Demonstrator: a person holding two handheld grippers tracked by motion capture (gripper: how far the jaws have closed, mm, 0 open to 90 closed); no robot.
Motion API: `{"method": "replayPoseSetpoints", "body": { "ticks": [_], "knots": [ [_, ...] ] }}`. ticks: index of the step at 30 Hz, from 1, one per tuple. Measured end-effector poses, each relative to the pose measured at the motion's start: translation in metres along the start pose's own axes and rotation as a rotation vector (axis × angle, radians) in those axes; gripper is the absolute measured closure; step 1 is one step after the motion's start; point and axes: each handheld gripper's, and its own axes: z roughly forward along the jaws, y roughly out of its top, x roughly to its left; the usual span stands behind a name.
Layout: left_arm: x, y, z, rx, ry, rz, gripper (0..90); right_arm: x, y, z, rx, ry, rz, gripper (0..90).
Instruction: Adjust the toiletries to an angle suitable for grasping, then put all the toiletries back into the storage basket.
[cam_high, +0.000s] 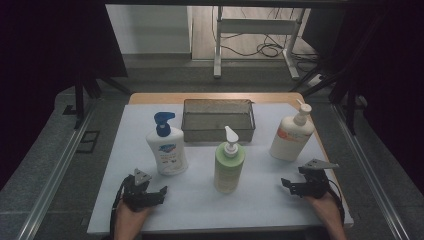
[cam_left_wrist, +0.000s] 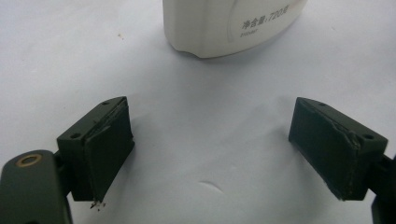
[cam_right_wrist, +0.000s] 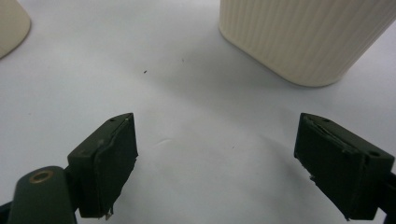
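- Grippers, two, sit at the near edge of the white mat (cam_high: 200, 200): left gripper (cam_high: 156, 192) at near left, right gripper (cam_high: 287, 184) at near right, both with jaws spread wide and nothing between them.
- Bottles, three pump ones, stand upright just beyond: green bottle (cam_high: 229, 167) in the middle and nearest, blue-pump bottle (cam_high: 166, 150) left, just beyond the left gripper, orange-label bottle (cam_high: 291, 137) right, beyond the right gripper.
- Basket (cam_high: 218, 131), one, metal mesh, lies farthest, behind the green bottle.
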Motion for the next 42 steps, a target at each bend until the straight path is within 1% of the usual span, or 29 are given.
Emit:
{"method": "replayPoseSetpoints", "body": {
  "ticks": [7,14,20,25,30,36,37,38,39,42],
  "knots": [
    [0.000,0.000,0.000,-0.001,-0.001,-0.001,13.1,-0.007,0.002,-0.001,0.001,-0.001,0.013,13.5],
    [0.000,0.000,0.000,-0.002,0.000,-0.001,13.1,-0.011,0.005,-0.004,-0.006,-0.004,0.016,13.6],
    [0.000,0.000,0.000,-0.002,-0.001,-0.001,13.1,-0.014,0.006,-0.005,0.000,-0.005,0.032,13.9],
    [0.000,0.000,0.000,-0.002,-0.001,-0.001,13.1,-0.016,0.007,-0.006,0.000,-0.007,0.031,14.1],
    [0.000,0.000,0.000,-0.003,0.000,0.000,13.1,-0.022,0.009,-0.009,-0.001,-0.011,0.028,14.8],
    [0.000,0.000,0.000,-0.003,0.000,-0.001,13.1,-0.027,0.012,-0.011,0.001,0.001,0.041,15.6],
    [0.000,0.000,0.000,-0.002,-0.001,-0.001,13.1,-0.029,0.012,-0.011,0.001,0.002,0.047,18.5],
    [0.000,0.000,0.000,-0.002,-0.001,-0.001,13.1,-0.029,0.012,-0.011,0.001,0.002,0.047,18.5],
    [0.000,0.000,0.000,-0.002,-0.001,0.000,13.1,-0.032,0.013,-0.012,-0.005,-0.003,0.054,22.7],
    [0.000,0.000,0.000,-0.002,0.000,-0.001,13.1,-0.035,0.014,-0.014,-0.015,-0.009,0.068,30.5]
  ]
}}
